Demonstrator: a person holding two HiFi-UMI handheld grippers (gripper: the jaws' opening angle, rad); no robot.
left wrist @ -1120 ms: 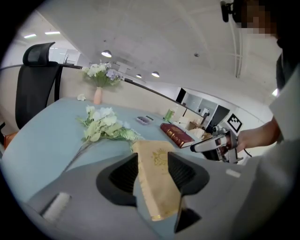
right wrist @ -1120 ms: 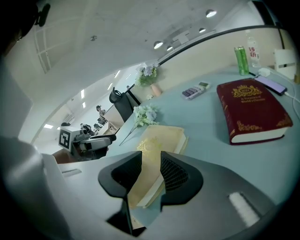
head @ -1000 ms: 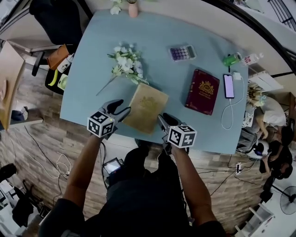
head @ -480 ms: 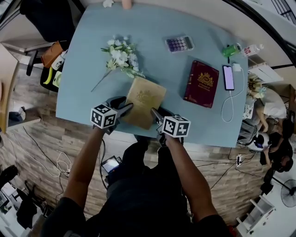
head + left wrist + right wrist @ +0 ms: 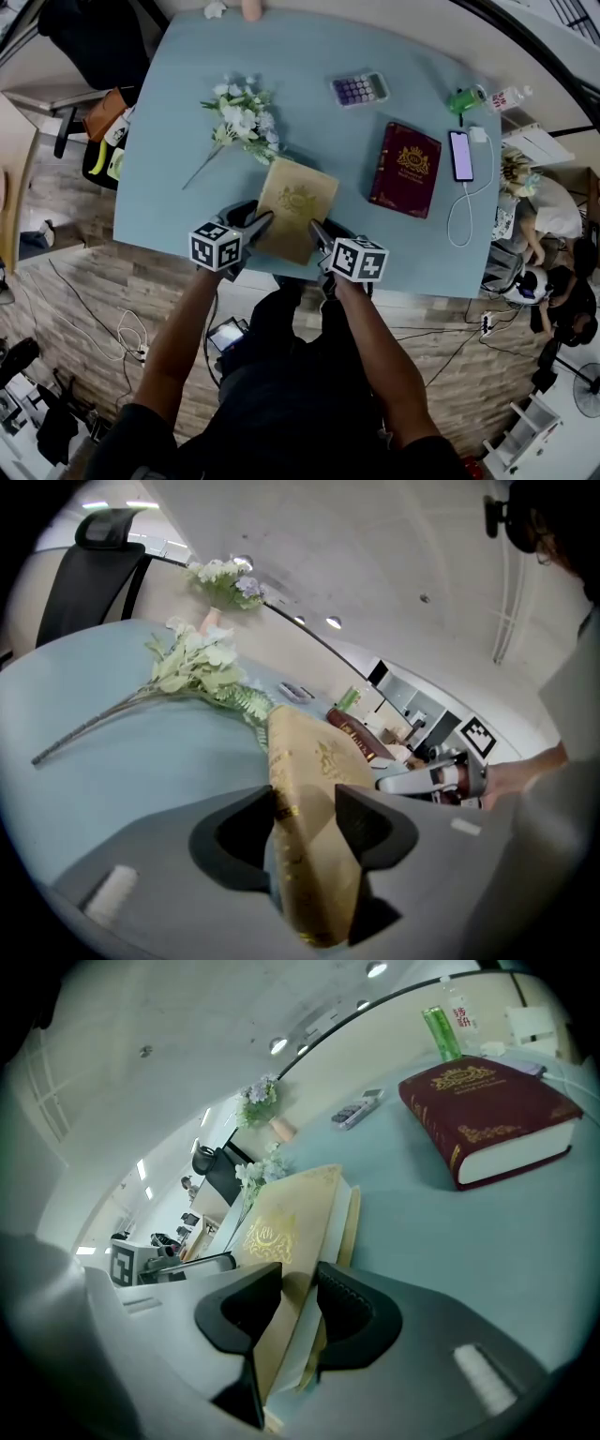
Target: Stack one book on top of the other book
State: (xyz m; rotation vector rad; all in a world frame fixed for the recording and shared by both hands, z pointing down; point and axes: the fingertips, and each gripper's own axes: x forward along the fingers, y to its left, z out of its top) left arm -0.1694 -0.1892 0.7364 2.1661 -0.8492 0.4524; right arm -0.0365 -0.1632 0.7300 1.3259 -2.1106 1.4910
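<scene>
A tan book with a gold crest point(image 5: 295, 206) lies near the front edge of the light-blue table point(image 5: 178, 202). My left gripper point(image 5: 256, 226) is shut on its near-left corner, and my right gripper point(image 5: 318, 233) is shut on its near-right corner. In the left gripper view the tan book point(image 5: 309, 761) stands tilted between the jaws of the left gripper point(image 5: 305, 810). In the right gripper view the tan book's point(image 5: 286, 1227) edge sits pinched in the right gripper point(image 5: 298, 1290). A dark red book point(image 5: 405, 169) lies flat to the right, also visible as the red book point(image 5: 487, 1115).
A spray of white flowers point(image 5: 240, 118) lies left of the books. A calculator point(image 5: 359, 89) sits further back. A phone point(image 5: 461, 156) on a white cable and a green bottle point(image 5: 467, 97) are at the right edge. The front table edge runs just under the grippers.
Both grippers have come in from beside the tan book onto its near corners and have shut on it. Little has moved in the last half second.
</scene>
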